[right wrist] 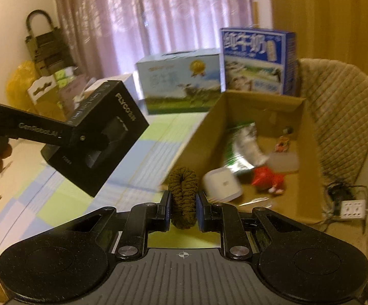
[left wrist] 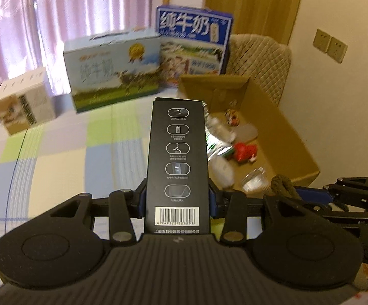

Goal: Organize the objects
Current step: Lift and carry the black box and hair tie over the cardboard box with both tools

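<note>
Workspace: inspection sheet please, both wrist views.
Surface: checked cloth on the table.
Job's things: black box in left claw; brown scrunchie in right claw; open carton holds a foil pack, red toy, white tub.
Clutter: two milk cartons, small box.
Claws: both shut on loads, short of the carton.
Cables: power strip with cords, right of the carton.
Surroundings: curtains, chair.
</note>
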{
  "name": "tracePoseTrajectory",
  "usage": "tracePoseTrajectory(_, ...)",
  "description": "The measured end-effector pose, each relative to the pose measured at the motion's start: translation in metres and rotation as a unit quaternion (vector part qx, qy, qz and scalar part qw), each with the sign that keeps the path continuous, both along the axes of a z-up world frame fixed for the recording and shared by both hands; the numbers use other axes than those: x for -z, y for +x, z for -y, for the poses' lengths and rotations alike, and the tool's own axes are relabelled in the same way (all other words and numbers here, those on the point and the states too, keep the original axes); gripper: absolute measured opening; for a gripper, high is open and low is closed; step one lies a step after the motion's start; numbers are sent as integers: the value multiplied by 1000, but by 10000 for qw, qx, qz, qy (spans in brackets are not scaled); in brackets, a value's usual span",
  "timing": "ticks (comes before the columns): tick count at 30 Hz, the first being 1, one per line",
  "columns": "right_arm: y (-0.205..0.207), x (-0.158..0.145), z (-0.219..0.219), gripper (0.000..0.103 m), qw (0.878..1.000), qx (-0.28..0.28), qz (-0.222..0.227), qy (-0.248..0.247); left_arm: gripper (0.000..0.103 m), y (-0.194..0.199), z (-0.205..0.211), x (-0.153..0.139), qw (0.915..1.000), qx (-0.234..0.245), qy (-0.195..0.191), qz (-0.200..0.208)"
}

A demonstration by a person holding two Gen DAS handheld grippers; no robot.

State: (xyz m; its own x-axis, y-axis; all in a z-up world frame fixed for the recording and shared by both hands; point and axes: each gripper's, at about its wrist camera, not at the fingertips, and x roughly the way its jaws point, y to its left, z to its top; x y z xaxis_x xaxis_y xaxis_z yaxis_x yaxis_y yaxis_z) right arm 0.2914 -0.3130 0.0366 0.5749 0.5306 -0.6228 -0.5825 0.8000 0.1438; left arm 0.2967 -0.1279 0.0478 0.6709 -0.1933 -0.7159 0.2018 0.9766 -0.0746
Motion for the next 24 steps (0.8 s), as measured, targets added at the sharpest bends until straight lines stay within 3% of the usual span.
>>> tracePoseTrajectory(11, 54, -12, 39, 16, 9979, 601, 214, -95, 39, 46, 67, -7, 9995, 266, -37, 162)
tracePoseTrajectory(24, 123, 9, 57, 16, 9972, 694, 42, -275, 39, 116, 120, 20, 9992, 263, 221, -195)
